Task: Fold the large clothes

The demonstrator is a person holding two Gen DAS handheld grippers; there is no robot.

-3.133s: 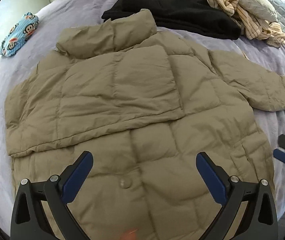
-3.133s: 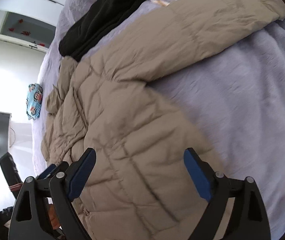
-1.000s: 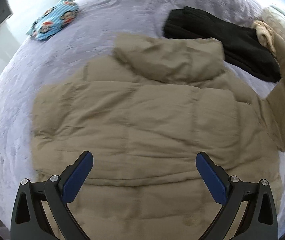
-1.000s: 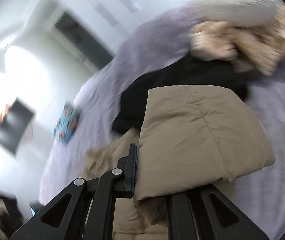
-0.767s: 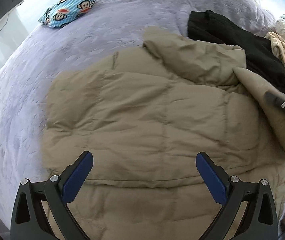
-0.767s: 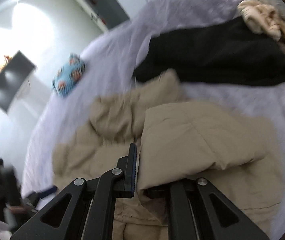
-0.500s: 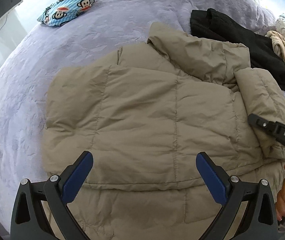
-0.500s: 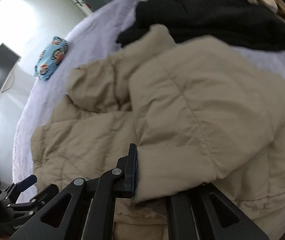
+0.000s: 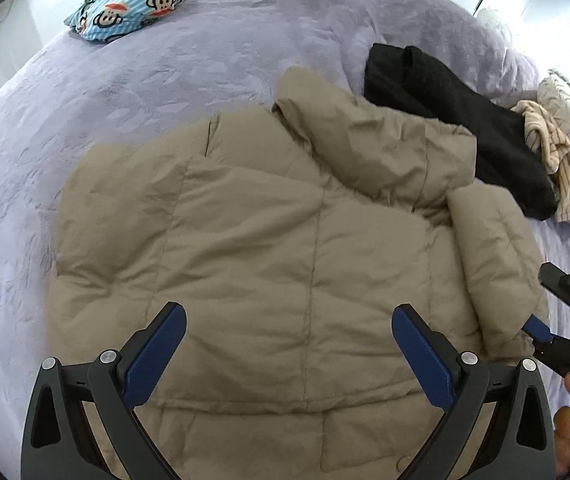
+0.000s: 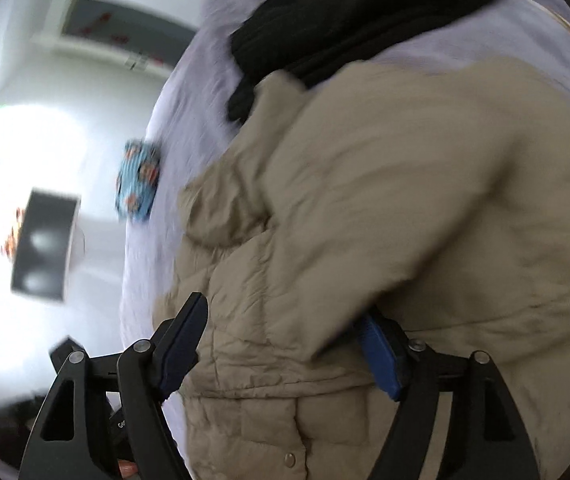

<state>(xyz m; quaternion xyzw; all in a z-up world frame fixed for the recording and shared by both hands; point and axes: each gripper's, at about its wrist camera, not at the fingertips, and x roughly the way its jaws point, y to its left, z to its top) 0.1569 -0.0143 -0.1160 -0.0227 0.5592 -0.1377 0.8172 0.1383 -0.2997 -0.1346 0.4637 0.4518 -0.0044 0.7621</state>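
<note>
Sleeve (image 9: 489, 264) risk: puffy fold at 3 o'clock may spring back off the jacket (image 9: 285, 248).
Your right gripper (image 10: 285, 350) just opened and let go; left gripper (image 9: 289, 352) wide, empty.

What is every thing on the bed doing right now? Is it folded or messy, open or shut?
Tan puffer jacket: flat, both sleeves folded in.
Black garment: loosely folded.
Striped beige clothes: crumpled.
Monkey-print cloth: bunched.
Left gripper: jaws open, empty.
Right gripper: jaws just opened, sleeve released.

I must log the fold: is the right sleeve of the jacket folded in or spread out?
Folded in: the right sleeve lies on the jacket body, not on the bedspread.
</note>
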